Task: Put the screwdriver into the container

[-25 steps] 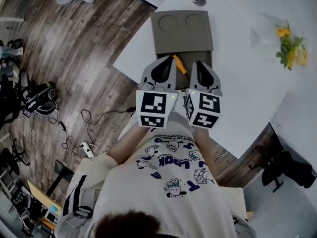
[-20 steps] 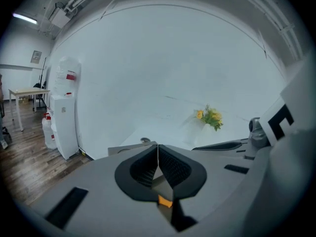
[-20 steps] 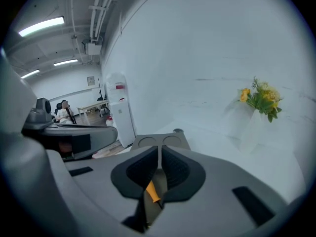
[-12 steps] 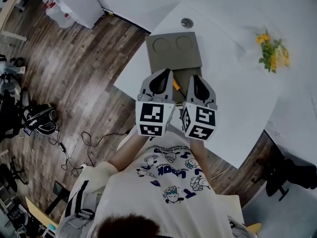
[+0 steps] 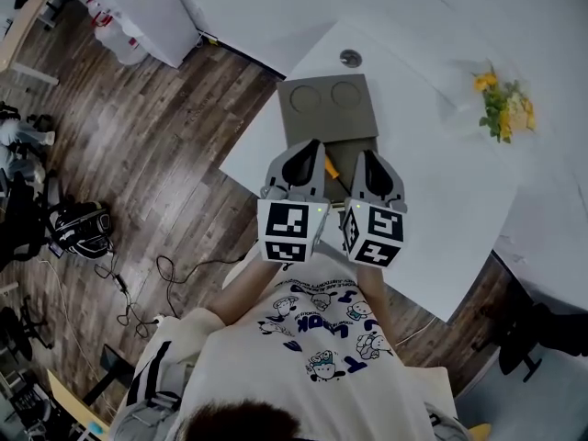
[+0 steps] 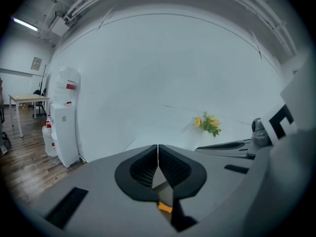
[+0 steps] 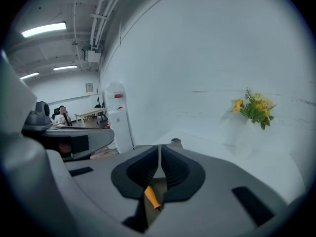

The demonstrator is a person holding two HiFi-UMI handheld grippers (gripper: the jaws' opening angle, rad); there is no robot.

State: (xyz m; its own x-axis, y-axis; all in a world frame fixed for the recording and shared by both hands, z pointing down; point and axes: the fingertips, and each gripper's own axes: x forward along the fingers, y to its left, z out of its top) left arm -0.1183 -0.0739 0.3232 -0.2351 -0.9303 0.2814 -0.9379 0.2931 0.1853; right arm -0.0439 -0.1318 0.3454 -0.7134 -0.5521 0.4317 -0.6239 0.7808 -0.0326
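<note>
Left hand-held gripper (image 5: 310,145) and right hand-held gripper (image 5: 367,154): I held both closed and empty, flanking the orange-handled screwdriver (image 5: 329,165) at the grey container (image 5: 328,108).

Left claw (image 6: 158,156), right claw (image 7: 159,156): jaws together

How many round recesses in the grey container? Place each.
2: left recess and right recess, side by side in the container's far section. Its near part is covered, so more may be hidden.
</note>
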